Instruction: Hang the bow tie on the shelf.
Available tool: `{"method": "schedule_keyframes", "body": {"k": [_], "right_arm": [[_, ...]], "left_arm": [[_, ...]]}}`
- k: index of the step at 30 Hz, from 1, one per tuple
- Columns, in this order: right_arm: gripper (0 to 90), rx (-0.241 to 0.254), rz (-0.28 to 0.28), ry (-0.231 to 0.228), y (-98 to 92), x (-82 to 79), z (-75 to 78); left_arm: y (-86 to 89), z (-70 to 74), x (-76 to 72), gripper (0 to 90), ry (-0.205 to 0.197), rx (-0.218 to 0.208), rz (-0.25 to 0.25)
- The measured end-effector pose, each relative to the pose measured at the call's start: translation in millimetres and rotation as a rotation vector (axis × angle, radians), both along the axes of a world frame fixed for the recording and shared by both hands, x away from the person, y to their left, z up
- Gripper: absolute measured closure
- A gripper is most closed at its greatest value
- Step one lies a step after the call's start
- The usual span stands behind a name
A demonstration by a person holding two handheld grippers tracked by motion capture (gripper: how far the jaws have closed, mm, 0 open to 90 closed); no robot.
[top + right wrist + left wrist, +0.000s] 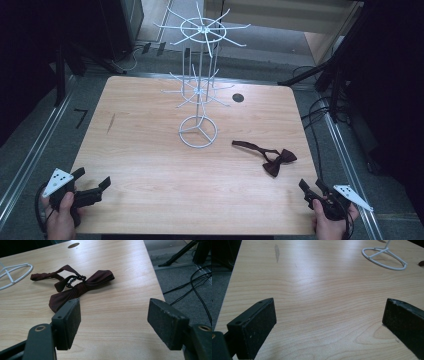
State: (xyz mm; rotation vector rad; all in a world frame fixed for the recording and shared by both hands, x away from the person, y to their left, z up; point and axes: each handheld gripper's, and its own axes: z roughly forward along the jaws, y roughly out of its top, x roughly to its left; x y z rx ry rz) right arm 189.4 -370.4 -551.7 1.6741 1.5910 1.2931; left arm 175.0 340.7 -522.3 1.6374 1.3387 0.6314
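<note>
A dark maroon bow tie (272,159) with its strap lies flat on the wooden table (150,165), right of centre. In the right gripper view the bow tie (80,286) is just beyond the jaws. My right gripper (311,187) rests at the table's near right corner, open, nothing between its pads (70,323). My left gripper (95,182) sits at the near left corner, open and empty over bare wood, with its pads (259,325) wide apart. A white wire display stand (199,75) with hook arms rises at the table's middle back, and its ring base (384,258) appears in the left gripper view.
A round cable hole (238,97) is in the table's far right part. Dark stands and cables (325,110) lie on the grey floor to the right. Metal rails (30,155) run along the floor at the left.
</note>
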Motion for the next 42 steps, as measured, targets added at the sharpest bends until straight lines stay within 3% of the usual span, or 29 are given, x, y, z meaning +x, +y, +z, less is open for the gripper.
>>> {"method": "schedule_keyframes", "body": {"k": [6, 12, 20, 24, 30, 42], "right_arm": [[28.8, -0.074, 0.037, 0.049, 7.9, 7.8, 9.2], [25.8, -0.15, 0.149, 0.1, 21.4, 22.9, 29.3], [19.7, -0.322, 0.278, 0.173, 47.4, 57.7, 60.0], [17.0, -0.365, 0.332, 0.219, 57.9, 74.6, 70.8], [13.4, -0.474, 0.4, 0.293, 78.3, 97.5, 75.3], [13.9, -0.549, 0.457, 0.372, 102.1, 124.6, 75.1]], "left_arm": [[-0.2, -0.1, -0.9, 0.0, -0.003, 0.002, 0.004], [0.3, 0.0, -0.7, 0.0, 0.001, 0.003, -0.003], [-0.4, -0.3, -0.8, 0.0, -0.003, 0.001, 0.001], [-0.7, -0.3, -0.6, 0.0, -0.002, 0.003, -0.001], [-0.4, -0.2, -0.8, 0.0, -0.002, 0.002, -0.001], [-0.2, -0.2, -0.6, 0.0, 0.0, 0.0, -0.006]]}}
